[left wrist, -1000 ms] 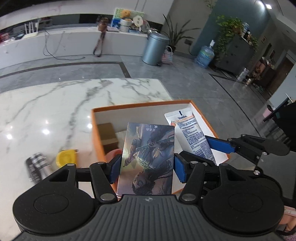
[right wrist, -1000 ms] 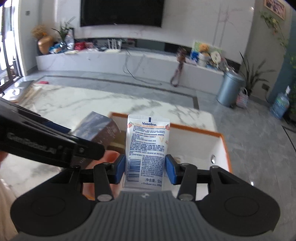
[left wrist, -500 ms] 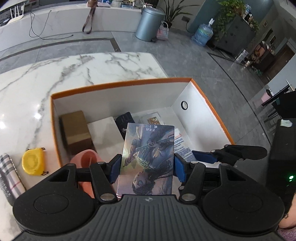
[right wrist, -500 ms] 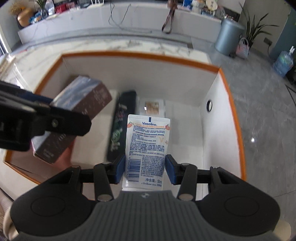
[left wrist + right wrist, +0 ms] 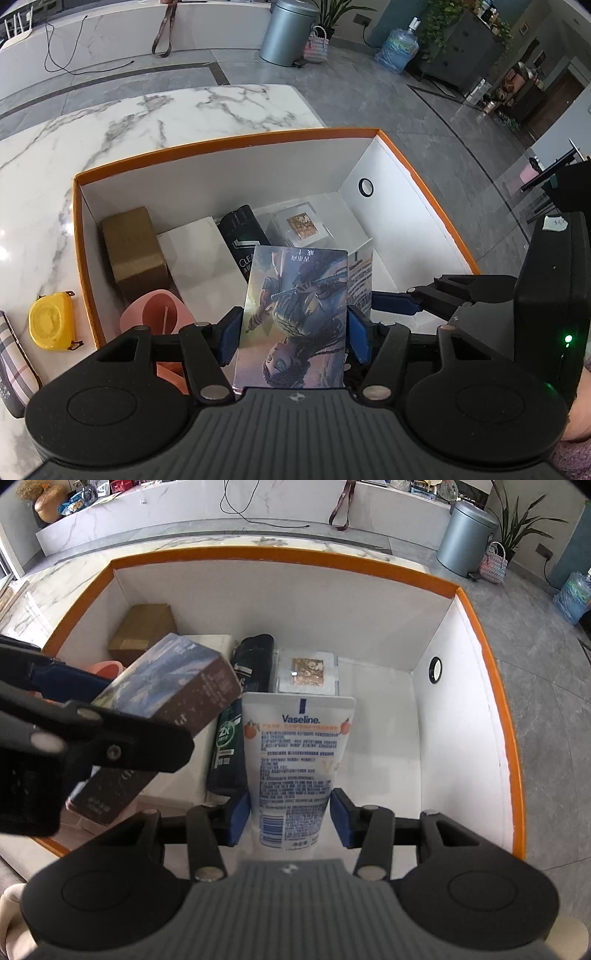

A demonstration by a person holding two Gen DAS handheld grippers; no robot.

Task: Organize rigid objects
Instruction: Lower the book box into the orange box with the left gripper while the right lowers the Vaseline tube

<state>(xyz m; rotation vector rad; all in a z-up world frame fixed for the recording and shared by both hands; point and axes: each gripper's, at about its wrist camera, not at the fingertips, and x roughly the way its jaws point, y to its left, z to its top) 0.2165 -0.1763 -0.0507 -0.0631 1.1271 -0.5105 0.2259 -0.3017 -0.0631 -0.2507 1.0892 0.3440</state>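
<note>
My left gripper (image 5: 295, 332) is shut on an illustrated box (image 5: 295, 317), held above the near side of the orange-rimmed white box (image 5: 229, 139). The same box (image 5: 173, 701) shows in the right wrist view, tilted, over the left half. My right gripper (image 5: 291, 812) is shut on a white Vaseline tube (image 5: 295, 764), held low inside the orange box (image 5: 491, 657), right of a dark green tube (image 5: 236, 723). The tube's edge (image 5: 360, 280) peeks out behind the illustrated box.
Inside the box lie a brown carton (image 5: 133, 251), a white flat box (image 5: 199, 258), a pink cup (image 5: 155, 314) and a clear case (image 5: 301, 225). A yellow tape measure (image 5: 51, 321) and a plaid case (image 5: 14, 365) lie on the marble table (image 5: 147, 118) to the left.
Both grippers have moved forward and down over the orange box. The Vaseline tube now sits lower inside it, and the illustrated box hangs over the box interior.
</note>
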